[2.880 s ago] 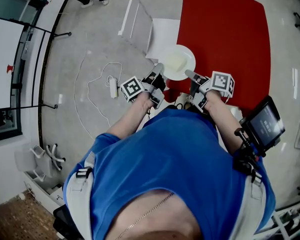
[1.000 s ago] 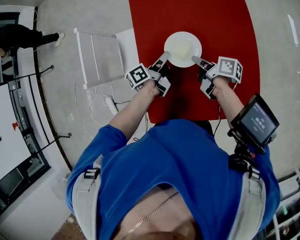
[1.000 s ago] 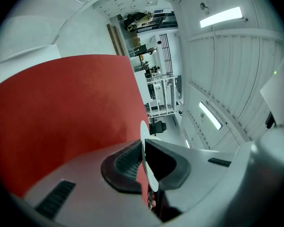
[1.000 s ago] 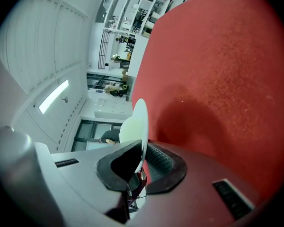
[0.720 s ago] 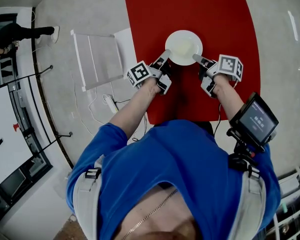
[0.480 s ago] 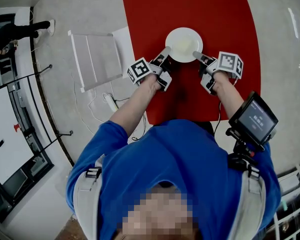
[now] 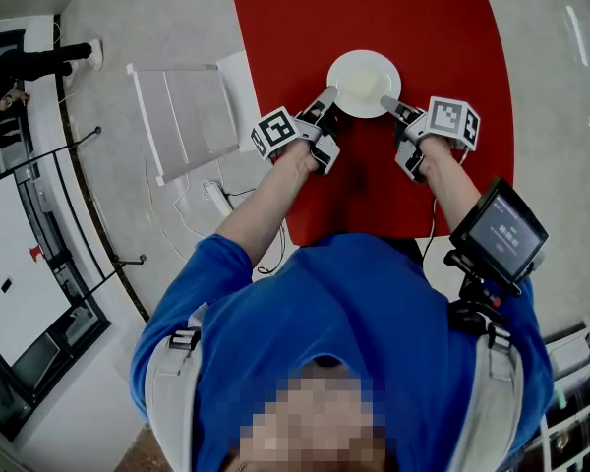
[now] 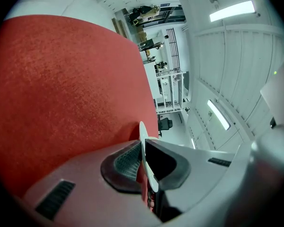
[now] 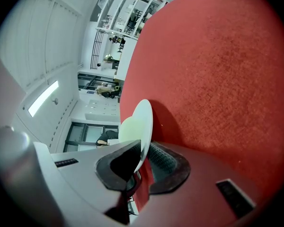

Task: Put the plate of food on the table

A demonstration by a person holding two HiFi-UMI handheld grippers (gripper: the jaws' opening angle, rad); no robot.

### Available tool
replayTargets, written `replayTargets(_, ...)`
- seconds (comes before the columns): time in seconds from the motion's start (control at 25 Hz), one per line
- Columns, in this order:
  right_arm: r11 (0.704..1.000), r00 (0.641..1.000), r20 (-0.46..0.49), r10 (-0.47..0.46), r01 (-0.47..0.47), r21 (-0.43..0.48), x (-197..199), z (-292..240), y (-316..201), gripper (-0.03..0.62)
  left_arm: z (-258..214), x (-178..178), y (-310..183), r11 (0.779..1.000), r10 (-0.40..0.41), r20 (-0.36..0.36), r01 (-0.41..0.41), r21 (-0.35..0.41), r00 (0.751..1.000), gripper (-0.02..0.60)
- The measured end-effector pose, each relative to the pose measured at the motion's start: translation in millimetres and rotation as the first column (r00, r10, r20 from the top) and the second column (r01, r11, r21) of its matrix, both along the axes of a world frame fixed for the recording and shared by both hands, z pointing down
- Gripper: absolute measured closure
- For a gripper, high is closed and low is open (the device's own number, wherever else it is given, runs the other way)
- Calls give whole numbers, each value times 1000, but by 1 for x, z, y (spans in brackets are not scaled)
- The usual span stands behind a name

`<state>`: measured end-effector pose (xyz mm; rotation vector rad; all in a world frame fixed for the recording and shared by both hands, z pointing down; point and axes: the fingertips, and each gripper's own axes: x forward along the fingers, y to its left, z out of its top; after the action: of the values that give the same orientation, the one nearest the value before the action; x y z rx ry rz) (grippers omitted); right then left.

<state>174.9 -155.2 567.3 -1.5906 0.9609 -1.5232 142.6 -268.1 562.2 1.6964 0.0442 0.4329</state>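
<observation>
Two tools on one white plate (image 7: 364, 79), red table (image 7: 428, 28) beneath, left tool (image 7: 328, 96) clamping rim, right tool (image 7: 386, 102) opening around rim.

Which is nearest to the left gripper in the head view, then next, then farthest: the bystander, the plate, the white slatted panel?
1. plate, over the red table, its rim in the left gripper.
2. white slatted panel, on the floor to the left.
3. bystander, at the far left edge.
</observation>
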Motion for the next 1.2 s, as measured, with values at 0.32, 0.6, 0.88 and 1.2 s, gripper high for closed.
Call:
replayTargets(0.32, 998, 998, -53, -26, 23, -53, 3, 1, 2, 556, -3, 0, 4, 998, 52, 2, -52, 43, 999, 560)
replayTargets(0.6, 993, 991, -122, -60, 46, -112, 7, 2, 6, 527, -5, 0, 12, 988, 119, 17, -120, 96, 993, 560)
replayTargets(0.88, 972, 958, -251, -140, 85, -219, 14, 0, 9, 473, -8, 1, 12, 977, 154, 38, -157, 141, 987, 560)
replayTargets(1.2, 963, 937, -302, -172, 95, -253, 16, 3, 14, 462, -3, -2, 16, 942, 217, 91, -233, 243, 972, 558)
